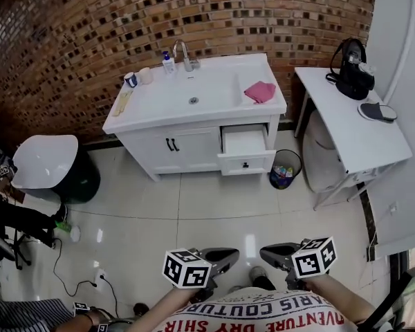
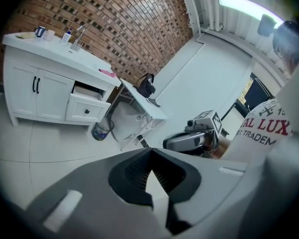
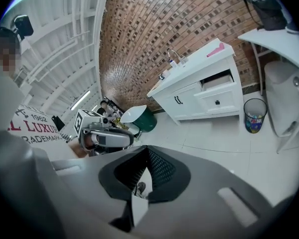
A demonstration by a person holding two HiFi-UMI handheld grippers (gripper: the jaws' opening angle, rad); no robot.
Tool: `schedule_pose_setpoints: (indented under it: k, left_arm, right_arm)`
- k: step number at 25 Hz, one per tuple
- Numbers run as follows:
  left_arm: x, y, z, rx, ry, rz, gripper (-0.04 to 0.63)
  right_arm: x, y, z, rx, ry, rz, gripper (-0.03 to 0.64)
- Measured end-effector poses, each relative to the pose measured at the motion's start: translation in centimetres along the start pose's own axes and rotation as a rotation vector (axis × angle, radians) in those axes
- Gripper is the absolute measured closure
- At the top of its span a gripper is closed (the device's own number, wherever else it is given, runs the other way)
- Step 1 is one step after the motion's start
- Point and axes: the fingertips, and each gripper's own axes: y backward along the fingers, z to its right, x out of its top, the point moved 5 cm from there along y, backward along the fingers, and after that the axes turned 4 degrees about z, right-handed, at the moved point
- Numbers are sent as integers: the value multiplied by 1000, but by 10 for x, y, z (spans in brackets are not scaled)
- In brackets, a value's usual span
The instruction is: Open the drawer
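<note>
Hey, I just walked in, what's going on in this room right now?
A person stands on the tiled floor, well back from the white vanity cabinet, holding a gripper in each hand close to the body. The left gripper and the right gripper both have their jaws together with nothing between them. The drawer on the cabinet's right side is pulled out, and neither gripper is near it. A pink cloth lies on the countertop.
</note>
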Motion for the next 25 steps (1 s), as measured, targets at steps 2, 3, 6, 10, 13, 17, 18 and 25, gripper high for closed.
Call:
schedule_pose_setpoints:
  k: [2,3,6,10,13,17,18,25]
  left_arm:
    - [-6,8,9,-9,-17,-11,614]
    - [-8,11,13,-7,-24,-15,614]
    - [-12,16,26,-2,-31,-7,614]
    - [-12,18,41,-2,-61,16,614]
    - [-23,14,50,-1,-62,12,614]
    - [-32,4,58,6,-56,2,614]
    - [-33,1,60,6,-59,1,614]
    - [-36,-8,65,12,-54,-1,614]
  right_arm:
    - [-3,2,-13,-14,10,10,611]
    - [-4,4,-19,-14,11,16,611]
    - [-8,11,-33,-11,35,15,611]
    - [-13,14,-39,-3,57,8,611]
    - [-22,20,-42,1,66,3,611]
    - [-27,28,-39,12,71,-1,611]
    - [-28,31,-37,12,72,-2,611]
    - [-27,37,-33,17,79,-5,611]
